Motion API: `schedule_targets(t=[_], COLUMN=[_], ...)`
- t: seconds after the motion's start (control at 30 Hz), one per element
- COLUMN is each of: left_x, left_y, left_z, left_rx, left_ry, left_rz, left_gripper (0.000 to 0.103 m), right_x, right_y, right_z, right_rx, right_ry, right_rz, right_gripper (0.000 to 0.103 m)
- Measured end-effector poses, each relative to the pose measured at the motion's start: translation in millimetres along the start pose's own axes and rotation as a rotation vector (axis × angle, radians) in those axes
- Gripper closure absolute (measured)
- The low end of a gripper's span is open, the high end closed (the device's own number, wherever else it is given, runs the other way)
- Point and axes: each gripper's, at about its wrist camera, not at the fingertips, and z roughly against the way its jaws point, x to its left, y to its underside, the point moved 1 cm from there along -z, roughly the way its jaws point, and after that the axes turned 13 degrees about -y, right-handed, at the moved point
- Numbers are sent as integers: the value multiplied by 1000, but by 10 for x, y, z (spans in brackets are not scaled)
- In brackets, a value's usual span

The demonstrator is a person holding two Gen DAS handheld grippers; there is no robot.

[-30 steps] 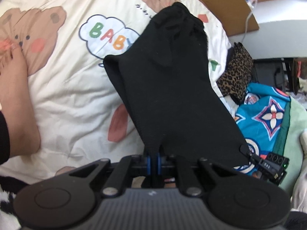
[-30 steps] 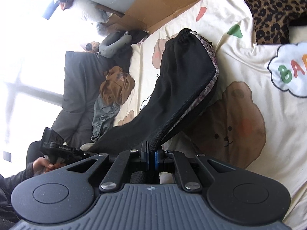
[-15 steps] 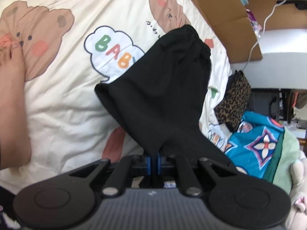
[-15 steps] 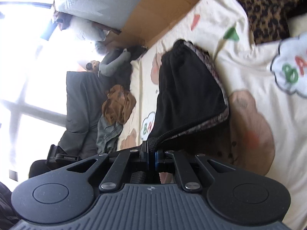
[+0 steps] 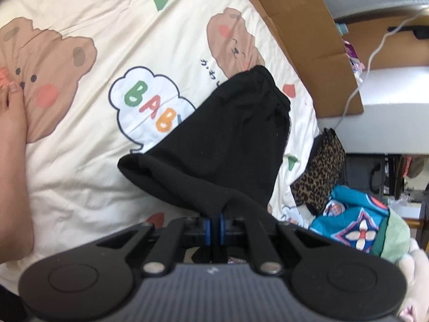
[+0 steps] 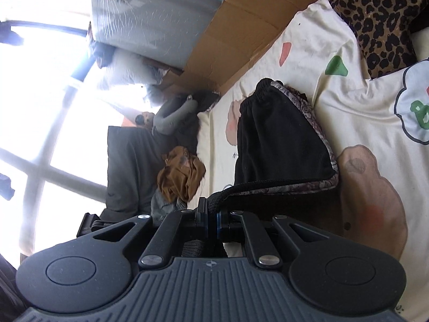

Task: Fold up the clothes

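A black garment with a gathered waistband lies on the cream bear-print bedsheet. Its near end is lifted off the sheet. My left gripper is shut on one near corner of the black cloth. In the right wrist view the same garment shows a grey patterned trim along its edge, and my right gripper is shut on that hem. The waistband end rests on the sheet, far from both grippers.
A person's bare foot rests on the sheet at the left. Leopard-print cloth and a blue patterned item lie to the right. A cardboard sheet runs along the far edge. Brown clothing and a grey bundle sit near the window.
Both grippers have carried the garment's near end forward toward the waistband, so the cloth now looks shorter and bunched, with a fold forming at its left side.
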Motion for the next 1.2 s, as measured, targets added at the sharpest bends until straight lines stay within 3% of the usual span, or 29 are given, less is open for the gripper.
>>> schedule_targets(t=[0.27, 0.43, 1.2], left_x=[-130, -159, -464], left_y=[-292, -482, -1339], left_z=[-131, -330, -1019], left_rx=[-50, -57, -85], left_ry=[39, 40, 47], left_rz=[41, 89, 122], left_gripper=[96, 96, 96], right_x=[-84, -162, -634], right_y=[-229, -348, -1021], right_z=[-151, -329, -844], right_rx=[-69, -69, -111], right_ry=[0, 13, 117], right_rz=[-26, -31, -27], right_gripper=[99, 99, 99])
